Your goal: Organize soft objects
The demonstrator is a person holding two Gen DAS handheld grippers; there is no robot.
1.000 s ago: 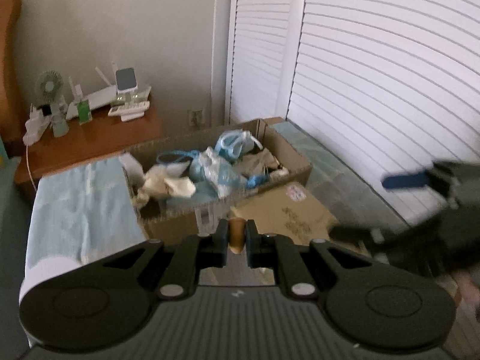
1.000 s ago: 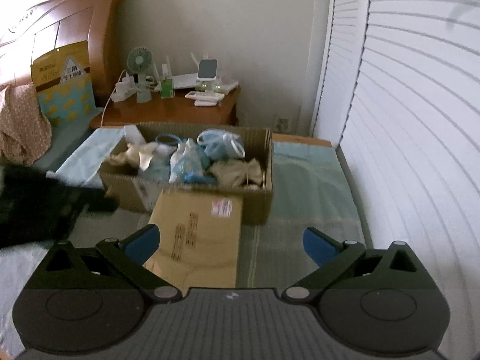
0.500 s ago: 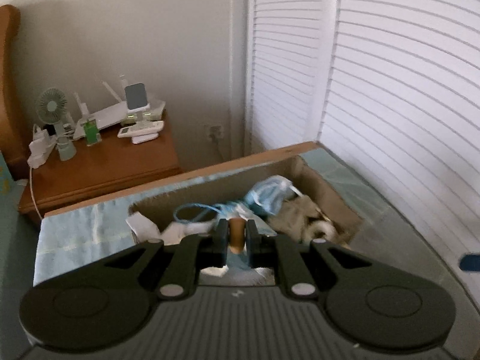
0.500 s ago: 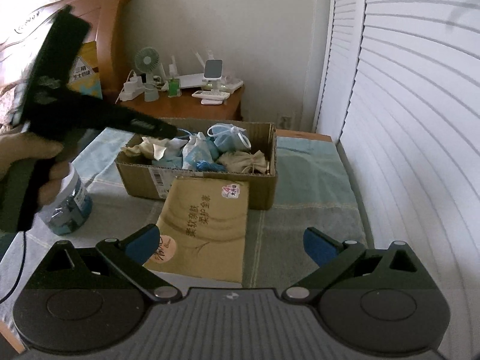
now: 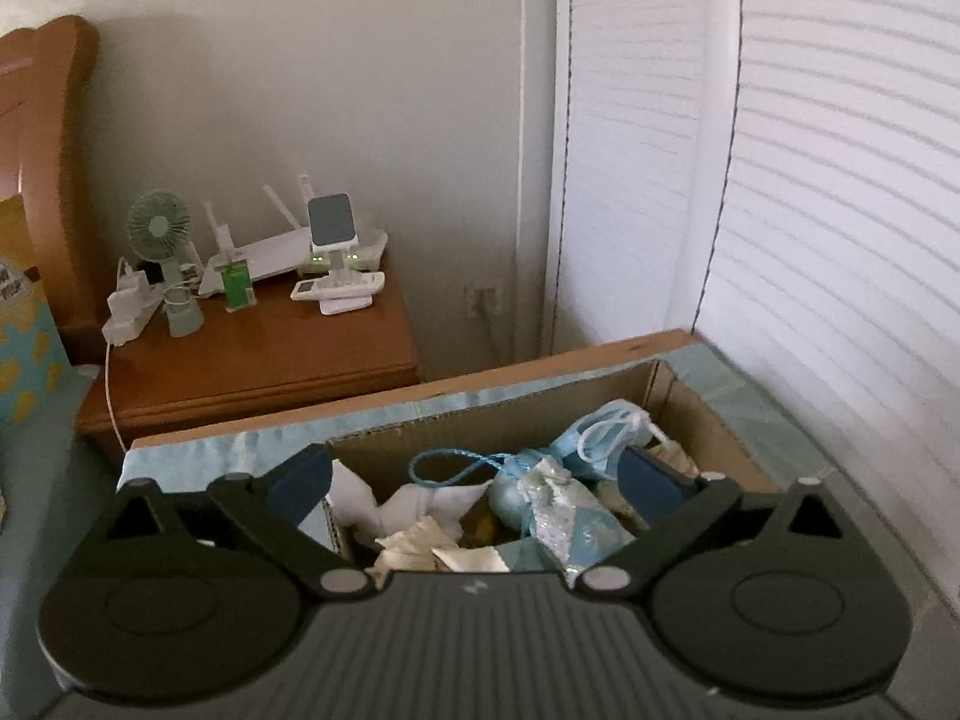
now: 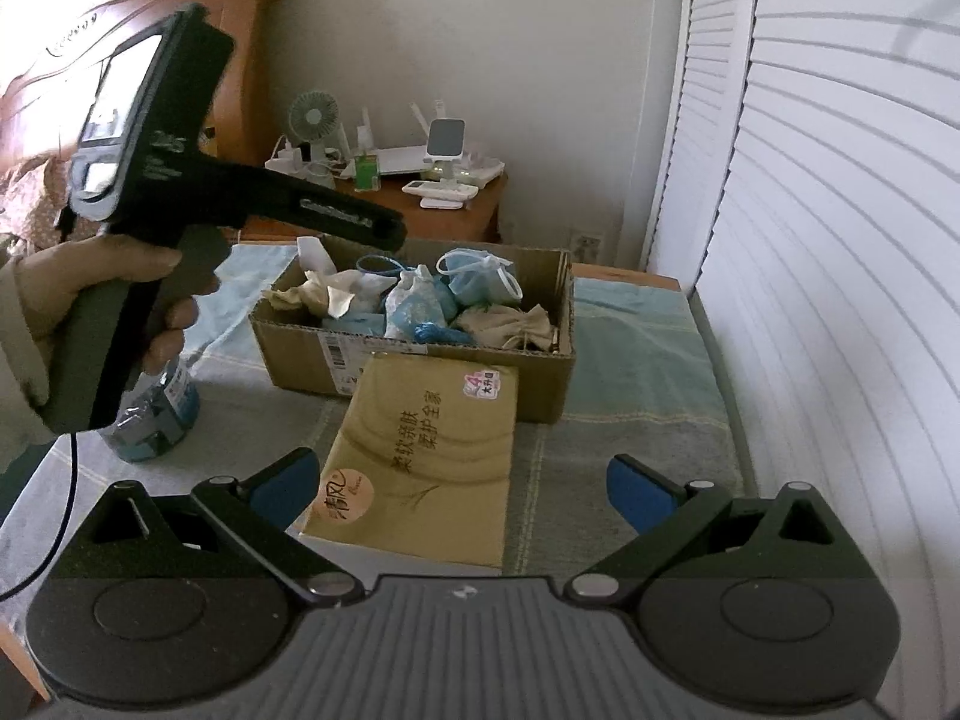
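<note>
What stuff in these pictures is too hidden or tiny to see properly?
- Bottom of the cardboard box, both views: buried under the pouches and face mask.
- Plastic bottle, right wrist view: its top hidden behind the hand holding the left hand-held gripper.
- Tissue pack, right view: its near edge runs behind the right hand-held gripper.

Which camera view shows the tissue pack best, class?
The right wrist view: the tissue pack lies whole in front of the cardboard box, its printed top readable. The left wrist view shows none of it, only the box's contents.
</note>
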